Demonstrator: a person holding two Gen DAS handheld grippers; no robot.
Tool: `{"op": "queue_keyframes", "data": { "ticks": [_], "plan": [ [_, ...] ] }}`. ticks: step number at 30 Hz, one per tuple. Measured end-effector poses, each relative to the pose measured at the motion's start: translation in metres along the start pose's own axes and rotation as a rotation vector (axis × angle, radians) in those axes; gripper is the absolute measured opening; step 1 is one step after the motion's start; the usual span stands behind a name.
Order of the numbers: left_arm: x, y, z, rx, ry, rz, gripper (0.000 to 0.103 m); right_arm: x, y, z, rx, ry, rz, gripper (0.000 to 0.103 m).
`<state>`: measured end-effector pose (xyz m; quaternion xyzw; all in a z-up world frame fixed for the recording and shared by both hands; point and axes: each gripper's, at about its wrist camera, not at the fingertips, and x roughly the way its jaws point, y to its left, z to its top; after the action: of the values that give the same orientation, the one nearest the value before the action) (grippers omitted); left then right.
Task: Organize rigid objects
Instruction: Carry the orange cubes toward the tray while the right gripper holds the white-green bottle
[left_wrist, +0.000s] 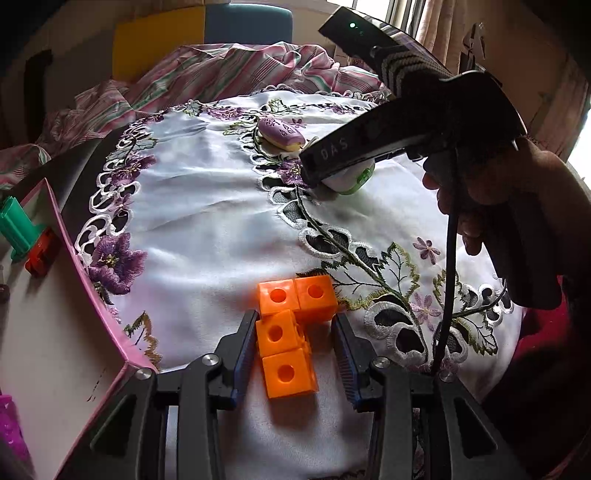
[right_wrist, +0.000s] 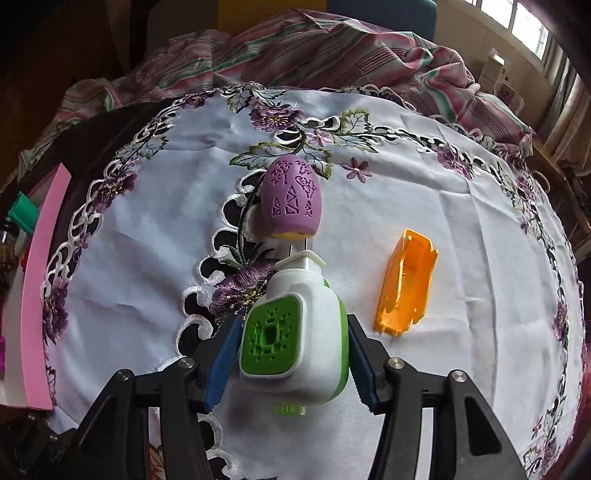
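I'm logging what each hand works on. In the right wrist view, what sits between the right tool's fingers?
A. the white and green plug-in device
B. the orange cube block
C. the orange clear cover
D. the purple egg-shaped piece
A: the white and green plug-in device lies between the right tool fingers, with the purple egg-shaped piece beyond it.

Bare white cloth (left_wrist: 207, 206) lies open between my left gripper (left_wrist: 295, 354) and the pink-rimmed box (left_wrist: 92, 295) walling the left edge. Orange cube cluster (left_wrist: 288, 332) fills the gap between its fingers. Ahead, my right gripper (right_wrist: 291, 354), straddling the white-green device (right_wrist: 295, 332), blocks the centre; purple egg-shaped piece (right_wrist: 291, 199) just beyond, orange shell (right_wrist: 406, 280) right.
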<state>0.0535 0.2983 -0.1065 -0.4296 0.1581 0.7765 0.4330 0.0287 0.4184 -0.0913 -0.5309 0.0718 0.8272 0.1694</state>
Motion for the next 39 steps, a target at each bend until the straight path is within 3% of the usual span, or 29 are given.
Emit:
{"op": "queue_keyframes", "data": {
  "ticks": [5,10,14,18,24,28,32,39],
  "plan": [
    [0.0,-0.001,-0.001,0.003,-0.003,0.005,0.042,-0.001,-0.003,-0.003,0.008,-0.019,-0.048,0.052],
    [-0.003,-0.003,0.001,0.011,0.002,0.031,0.031,-0.002,-0.01,-0.001,0.061,-0.023,-0.001,0.052],
    [-0.008,0.004,0.001,-0.023,0.013,0.004,0.028,-0.001,-0.011,0.002,0.085,-0.023,0.053,0.052],
    [-0.019,0.004,0.0,-0.03,-0.001,-0.034,0.028,-0.001,-0.006,0.001,0.07,-0.02,0.051,0.052],
    [-0.057,0.012,0.009,-0.084,-0.078,-0.087,0.028,-0.002,-0.008,0.001,0.074,-0.023,0.052,0.052],
    [-0.093,0.043,0.018,-0.183,-0.154,-0.072,0.028,-0.002,-0.006,0.0,0.064,-0.022,0.044,0.052],
    [-0.11,0.093,0.018,-0.304,-0.181,0.024,0.028,-0.002,-0.006,0.0,0.058,-0.021,0.039,0.052],
    [-0.091,0.182,-0.001,-0.509,-0.103,0.166,0.028,-0.003,-0.002,0.0,0.043,-0.02,0.032,0.052]
  ]
}}
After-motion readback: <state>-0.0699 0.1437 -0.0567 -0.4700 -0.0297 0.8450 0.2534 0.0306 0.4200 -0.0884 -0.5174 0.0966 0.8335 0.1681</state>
